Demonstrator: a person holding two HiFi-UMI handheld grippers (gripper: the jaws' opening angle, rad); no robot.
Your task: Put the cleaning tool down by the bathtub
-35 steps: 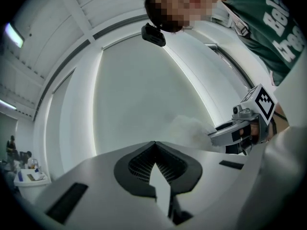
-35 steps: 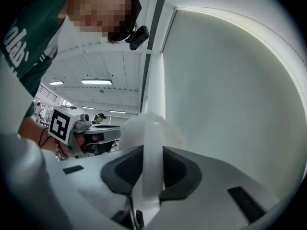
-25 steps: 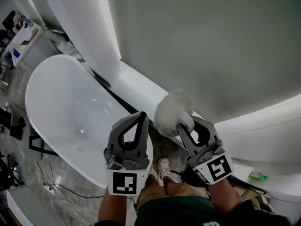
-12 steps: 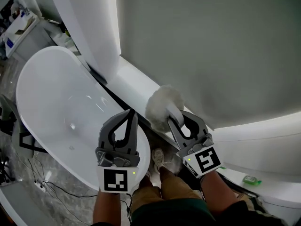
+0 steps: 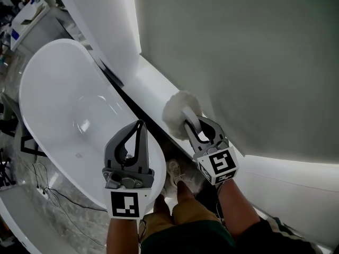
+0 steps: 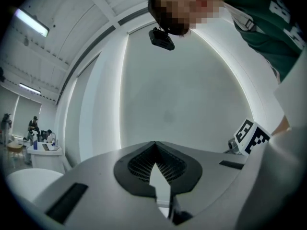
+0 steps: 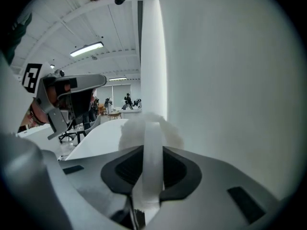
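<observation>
At the far left lies the tub (image 5: 63, 99), white and bare inside, its long rim running toward us. Just right of its near end we hold the left gripper (image 5: 140, 125). Its jaws are pressed together tip to tip with nothing between them, and it plays no part in this step. We judge it should only stay out of the way.

Between the two grippers, low down, our shoes (image 5: 175, 171) show on the floor in the gap beside the tub.

Next comes the tool (image 5: 179, 109), a fluffy white head on a flat white handle (image 7: 152, 143). The head sits over the ledge (image 5: 151, 89) that runs between the tub and the wall (image 5: 254, 62). We cannot tell whether it touches the ledge or hangs just above it.

The right gripper (image 5: 196, 127) clamps the handle between its pads. The handle runs straight out along the jaws, and the head lies beyond the tips.

We judge the step in hand to be the carry to the resting place: the tool is near the tub but not yet set down. The next move calls for bringing the head down until ledge or floor bears it. Then we lay the handle flat so it will not roll toward the gap. Only then should the right jaws part, and the gripper draw back along the handle without dragging the tool.
</observation>
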